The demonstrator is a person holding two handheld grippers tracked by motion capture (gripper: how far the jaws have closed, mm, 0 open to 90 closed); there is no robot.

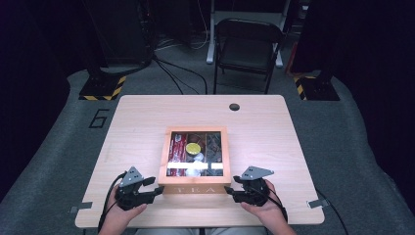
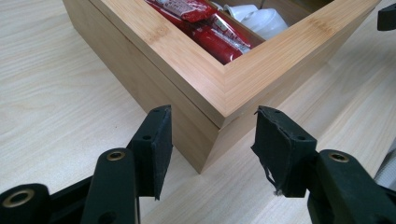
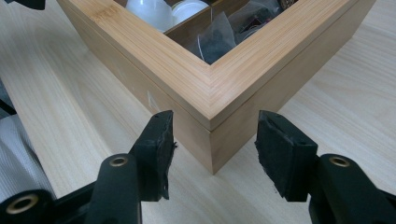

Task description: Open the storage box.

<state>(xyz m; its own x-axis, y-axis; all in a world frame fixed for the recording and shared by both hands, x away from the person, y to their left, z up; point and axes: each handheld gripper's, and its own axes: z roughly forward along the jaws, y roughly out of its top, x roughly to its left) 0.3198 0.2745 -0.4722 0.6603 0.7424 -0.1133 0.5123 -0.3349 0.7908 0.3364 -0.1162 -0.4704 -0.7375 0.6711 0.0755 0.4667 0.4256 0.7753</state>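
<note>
Tea box (image 1: 195,188): bamboo, square, glass-windowed lid closed, standing near the table's (image 1: 274,127) front edge, lettered face toward the person. Contents seen through the lid: red packets (image 2: 219,35), white cups (image 3: 154,9), dark sachets (image 3: 219,37), a yellow disc (image 1: 193,148). Left gripper (image 1: 152,192) at the front-left corner, jaws apart, corner between the pads, no visible contact. Right gripper (image 1: 234,192) at the front-right corner, likewise apart and straddling. Handling, by judgement: rigid, moderately heavy, smooth varnished sides likely slippery; glass fragile; loose contents shift if tilted. Best hold: both corners below the lid seam, kept level.
</note>
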